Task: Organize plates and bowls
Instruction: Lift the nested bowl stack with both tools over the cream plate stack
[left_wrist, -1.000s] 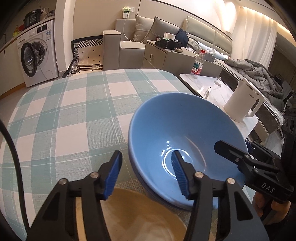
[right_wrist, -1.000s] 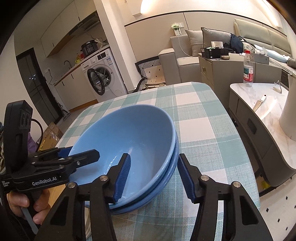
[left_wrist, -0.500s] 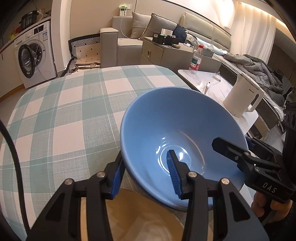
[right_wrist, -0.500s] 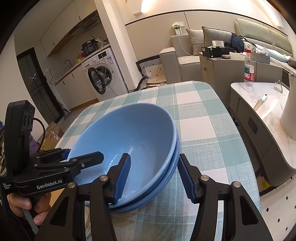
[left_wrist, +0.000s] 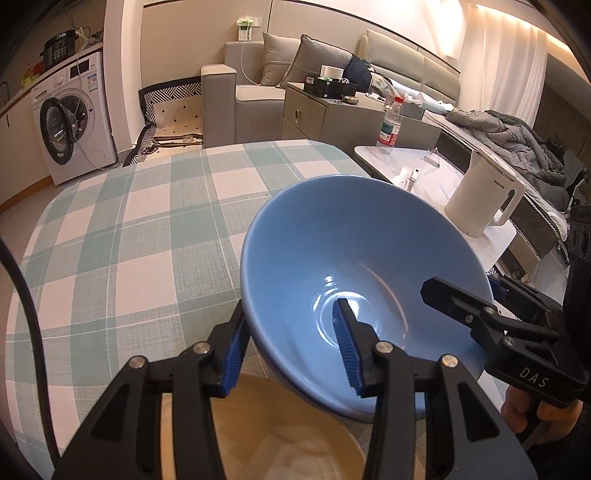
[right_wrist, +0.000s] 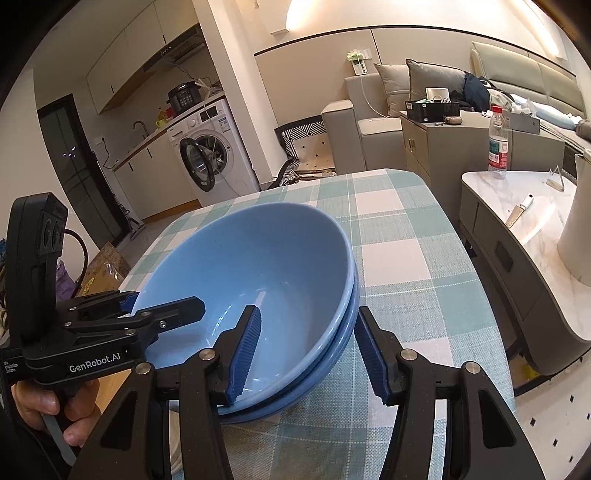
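Note:
Two light blue bowls (right_wrist: 266, 258) sit nested on the checked tablecloth (left_wrist: 129, 229). My left gripper (left_wrist: 288, 314) is shut on the near rim of the blue bowls (left_wrist: 351, 251), one pad outside the wall and one inside. From the other side, my right gripper (right_wrist: 309, 312) is shut on the stack's rim, inner pad in the top bowl and outer pad against the lower one. Each gripper shows in the other's view: the right gripper (left_wrist: 461, 286) and the left gripper (right_wrist: 164, 301), both in a person's hands. A tan dish (left_wrist: 288, 443) lies under the left gripper.
The table's right edge runs close beside the bowls. Beyond it stands a marble side table (right_wrist: 532, 221) with a white kettle (left_wrist: 484, 199) and a water bottle (left_wrist: 389, 127). A black cable (left_wrist: 22, 295) curves along the left. Bare cloth stretches behind the bowls.
The left jaws have narrowed from wide apart onto the bowls' near rim. The right gripper has kept its hold and place.

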